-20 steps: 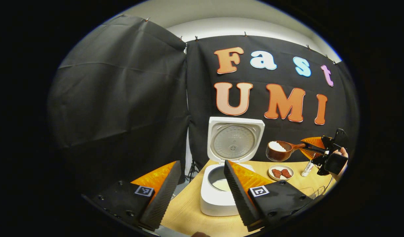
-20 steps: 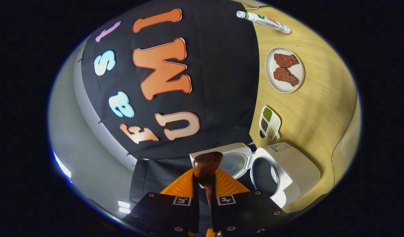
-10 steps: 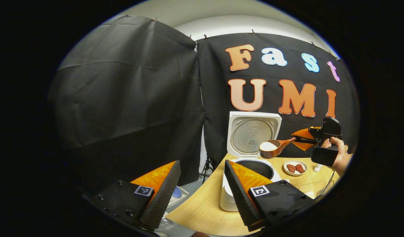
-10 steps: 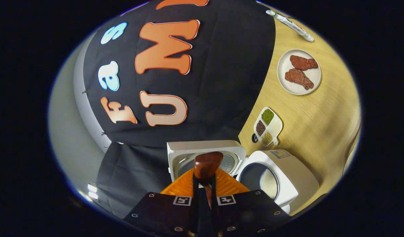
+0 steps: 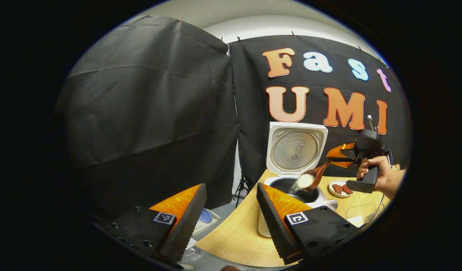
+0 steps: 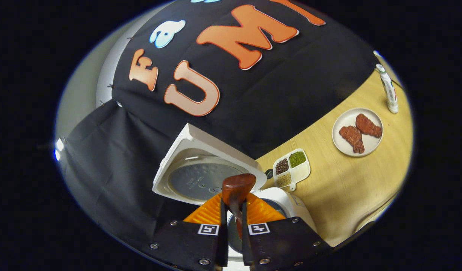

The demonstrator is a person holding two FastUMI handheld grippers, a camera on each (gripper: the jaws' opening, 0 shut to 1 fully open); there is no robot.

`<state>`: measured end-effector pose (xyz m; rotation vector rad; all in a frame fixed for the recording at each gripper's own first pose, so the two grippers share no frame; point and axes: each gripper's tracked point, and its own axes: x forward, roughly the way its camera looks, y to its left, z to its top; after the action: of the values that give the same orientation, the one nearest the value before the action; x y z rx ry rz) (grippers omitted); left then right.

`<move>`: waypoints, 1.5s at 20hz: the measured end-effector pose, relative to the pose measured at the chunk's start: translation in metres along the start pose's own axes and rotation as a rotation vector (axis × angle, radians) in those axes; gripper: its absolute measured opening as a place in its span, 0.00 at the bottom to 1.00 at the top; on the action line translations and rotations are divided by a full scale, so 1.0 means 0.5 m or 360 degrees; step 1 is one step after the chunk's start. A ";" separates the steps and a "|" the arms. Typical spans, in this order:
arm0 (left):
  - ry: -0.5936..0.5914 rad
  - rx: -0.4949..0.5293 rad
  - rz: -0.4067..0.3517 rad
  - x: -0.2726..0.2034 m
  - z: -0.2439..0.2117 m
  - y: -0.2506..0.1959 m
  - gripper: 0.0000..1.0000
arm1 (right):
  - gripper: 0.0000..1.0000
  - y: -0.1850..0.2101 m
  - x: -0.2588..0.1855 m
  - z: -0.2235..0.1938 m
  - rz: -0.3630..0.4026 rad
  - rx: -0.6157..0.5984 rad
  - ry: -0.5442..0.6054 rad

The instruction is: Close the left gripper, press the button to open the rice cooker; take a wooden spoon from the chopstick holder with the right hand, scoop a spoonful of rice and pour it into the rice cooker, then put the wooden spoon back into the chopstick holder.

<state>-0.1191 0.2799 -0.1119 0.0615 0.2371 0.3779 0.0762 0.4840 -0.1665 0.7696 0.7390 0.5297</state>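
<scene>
Two fingers of the right gripper (image 6: 234,214) clamp one wooden spoon (image 6: 236,190), tilted, rice (image 5: 299,184) spilling into one open rice cooker (image 5: 296,188). Left gripper (image 5: 229,210) spread, empty, at the table (image 5: 234,241) edge. One plate (image 6: 357,131), two meat pieces.

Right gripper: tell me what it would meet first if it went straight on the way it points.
Likely the rice cooker's raised lid. The right gripper, shut on the wooden spoon, points past the spoon bowl at the lid's inner face. Depth is unclear.
</scene>
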 end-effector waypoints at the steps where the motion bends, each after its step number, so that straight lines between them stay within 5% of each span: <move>1: -0.0006 0.0006 -0.0006 -0.001 0.002 -0.002 0.91 | 0.14 0.006 0.000 -0.001 -0.0015 -0.0064 -0.0001; 12: -0.0020 0.0009 -0.0004 -0.012 0.004 -0.012 0.92 | 0.14 0.090 -0.013 0.032 0.0066 -0.0604 -0.0143; 30: -0.0034 0.0013 -0.0004 -0.019 0.012 -0.029 0.92 | 0.14 0.272 -0.092 0.053 0.0407 -0.1431 -0.0341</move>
<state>-0.1210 0.2629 -0.1057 0.0730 0.2177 0.3737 0.0452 0.5255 -0.0301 0.0666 0.1472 0.9045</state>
